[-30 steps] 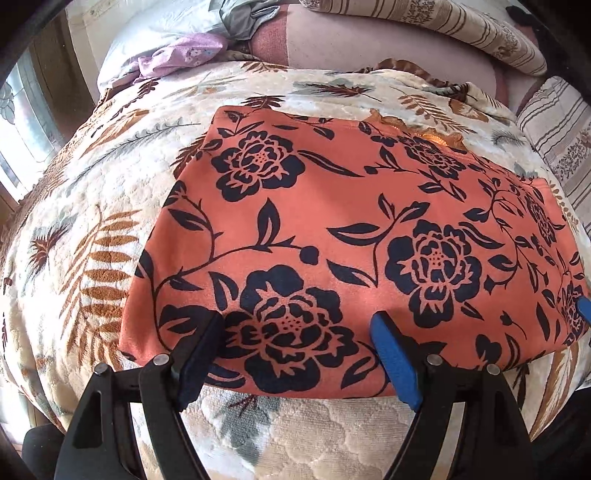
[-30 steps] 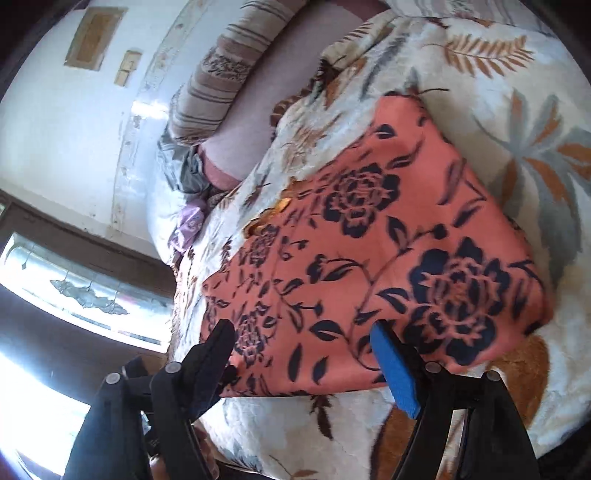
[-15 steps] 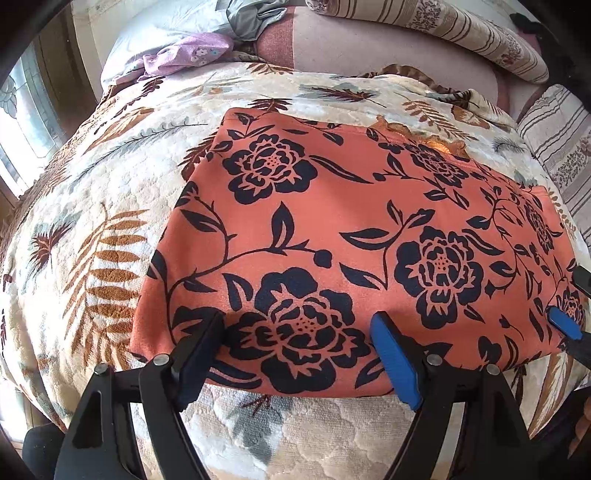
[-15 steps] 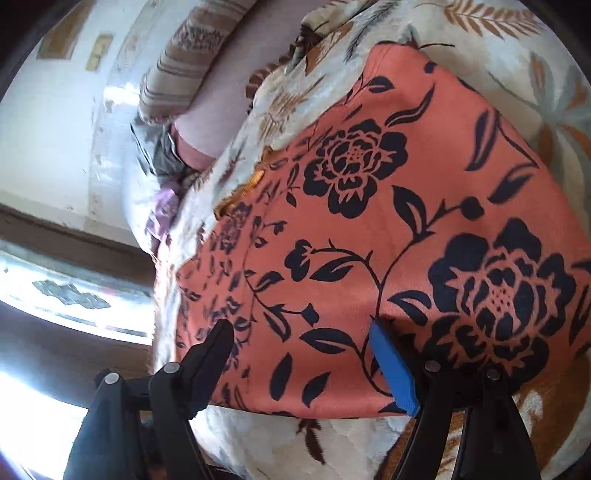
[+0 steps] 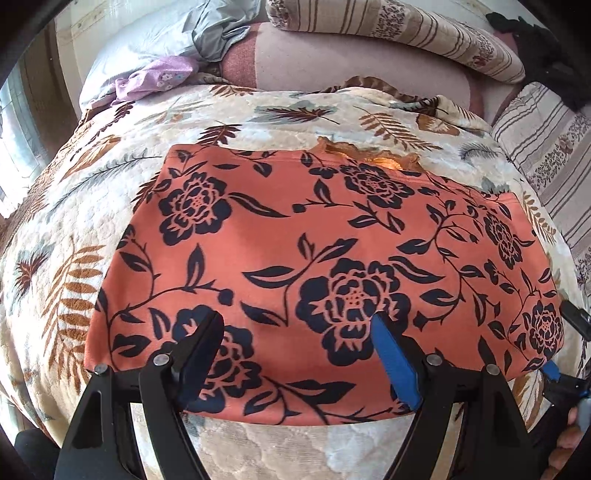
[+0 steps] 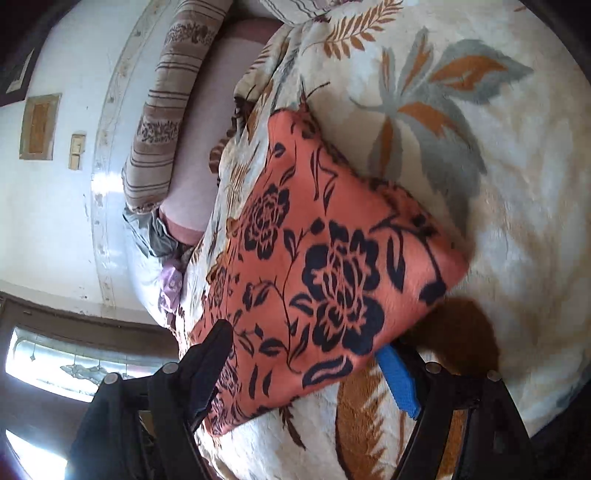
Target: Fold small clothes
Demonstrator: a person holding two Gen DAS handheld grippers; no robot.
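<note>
While both tongs, left [image 5: 295, 341] and right [image 6: 308, 350], gape unclenched over its 6 o'clock hem, the soft, light orange floral garment [image 5: 314, 266] on the bed looks best pinched at its corners.

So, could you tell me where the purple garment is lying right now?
In the left wrist view the purple garment lies at the upper left, at the bed's head beside crumpled grey cloth, beyond the orange floral cloth.

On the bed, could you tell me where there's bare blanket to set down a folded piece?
Free: the leaf-print blanket left of the orange floral garment, and the strip beyond its far edge, before the pink bolster. In the right wrist view, a broad bare stretch lies off its right corner. Crowded: the headboard end, with striped pillows and a lilac cloth.
</note>
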